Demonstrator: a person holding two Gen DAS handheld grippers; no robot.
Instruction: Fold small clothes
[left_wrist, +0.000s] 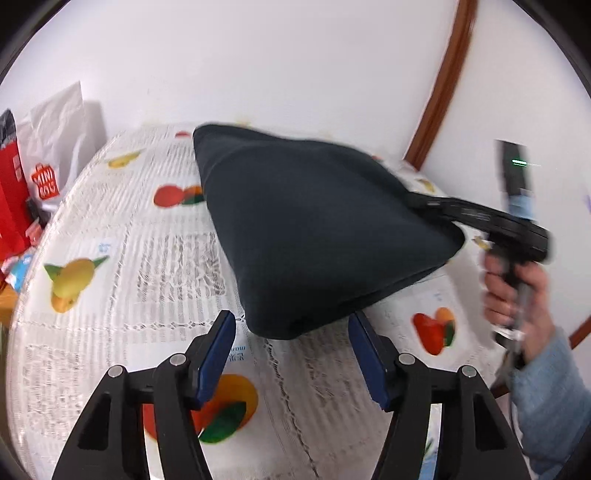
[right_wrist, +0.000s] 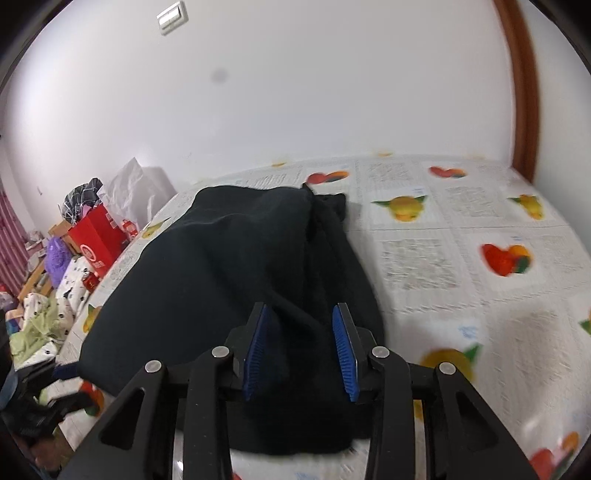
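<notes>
A small black garment (left_wrist: 314, 229) lies bunched on the fruit-print tablecloth (left_wrist: 147, 258). My left gripper (left_wrist: 291, 332) is open, its blue pads on either side of the garment's near corner, just short of it. In the left wrist view my right gripper (left_wrist: 424, 201) reaches into the garment's right edge from the right, held by a hand (left_wrist: 517, 291). In the right wrist view the right gripper (right_wrist: 301, 325) is open over the near part of the garment (right_wrist: 221, 280), with cloth lying between its pads.
A red box (left_wrist: 11, 199) and white paper bags (left_wrist: 59, 133) stand off the table's left edge. A white wall and a brown door frame (left_wrist: 443, 81) are behind. Clutter and clothes (right_wrist: 48, 295) lie lower left in the right wrist view.
</notes>
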